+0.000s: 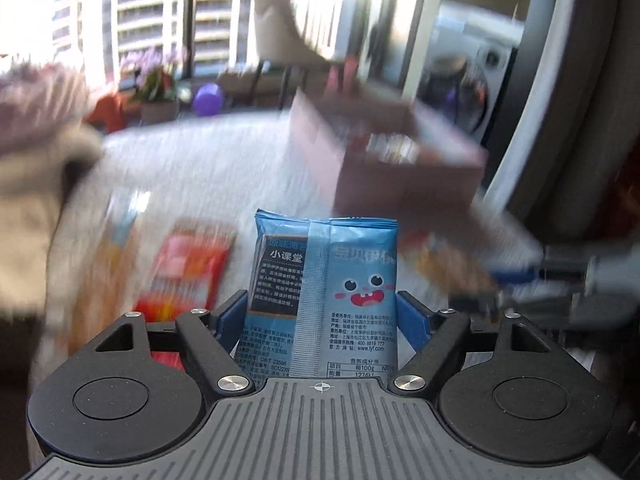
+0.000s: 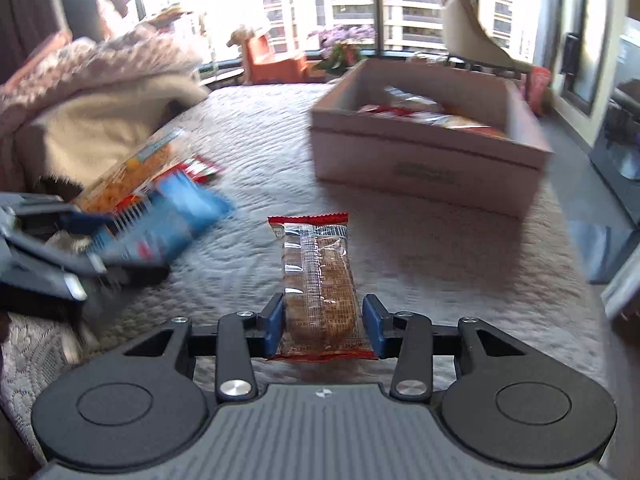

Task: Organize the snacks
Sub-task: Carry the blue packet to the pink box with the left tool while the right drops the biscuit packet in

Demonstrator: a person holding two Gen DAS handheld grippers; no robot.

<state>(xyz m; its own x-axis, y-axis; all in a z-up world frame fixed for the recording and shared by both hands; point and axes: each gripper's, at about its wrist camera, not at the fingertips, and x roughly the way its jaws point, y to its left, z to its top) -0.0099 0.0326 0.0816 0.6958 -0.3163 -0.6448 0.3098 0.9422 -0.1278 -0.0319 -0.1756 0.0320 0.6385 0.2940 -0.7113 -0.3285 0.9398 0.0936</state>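
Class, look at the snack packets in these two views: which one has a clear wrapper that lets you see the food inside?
The long bar with red ends, lying between the right gripper's fingers. Its wrapper is see-through; the blue cartoon-face packet in the left gripper is opaque.

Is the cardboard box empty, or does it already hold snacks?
Not empty: the open cardboard box on the bed already holds several snack packets.

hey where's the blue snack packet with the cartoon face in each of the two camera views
Left wrist view: the blue snack packet stands upright at lower centre, between the jaws of the left hand-held gripper.
Right wrist view: the same packet, blurred, sits at the left edge, above the bedspread, in the left hand-held gripper.
Shared landmark: the open cardboard box holding snacks, on the bed toward the right.
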